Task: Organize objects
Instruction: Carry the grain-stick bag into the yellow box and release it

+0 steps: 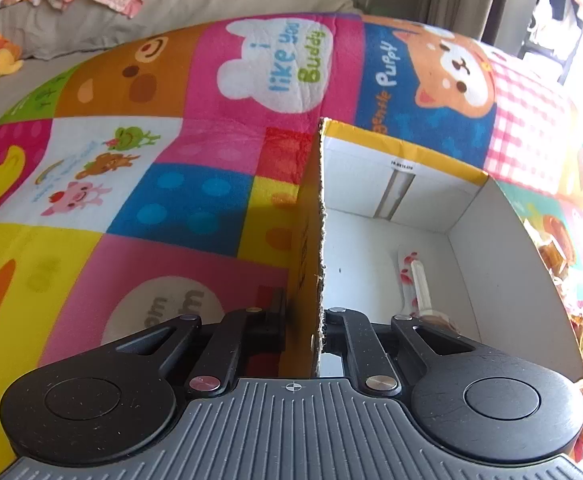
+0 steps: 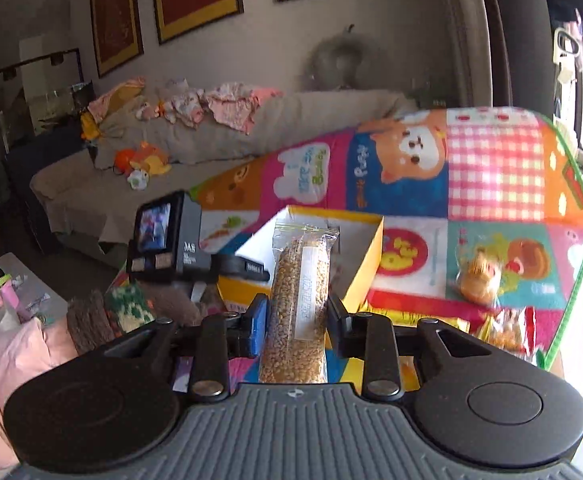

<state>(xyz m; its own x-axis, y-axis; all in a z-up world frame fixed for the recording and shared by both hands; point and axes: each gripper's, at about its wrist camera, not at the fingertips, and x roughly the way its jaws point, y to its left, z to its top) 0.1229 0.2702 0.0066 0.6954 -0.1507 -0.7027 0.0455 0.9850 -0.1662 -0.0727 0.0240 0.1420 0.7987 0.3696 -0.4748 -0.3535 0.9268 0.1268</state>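
Right claw (image 2: 296, 326) clamped on grain bag (image 2: 297, 304), yellow box (image 2: 365, 276) beyond

box opening: my box (image 1: 463, 216) stands open at the top; most of its white floor is bare, so there is room to come down into it.
box floor: a small spoon-like thing (image 1: 413, 280) lies near the middle.
near wall: my left hand-held gripper (image 1: 303, 328) is clamped over the box's side wall.
left of box: the bright mat (image 1: 171, 184) lies bare.
right of box: snack packets (image 2: 503, 324) crowd the mat.
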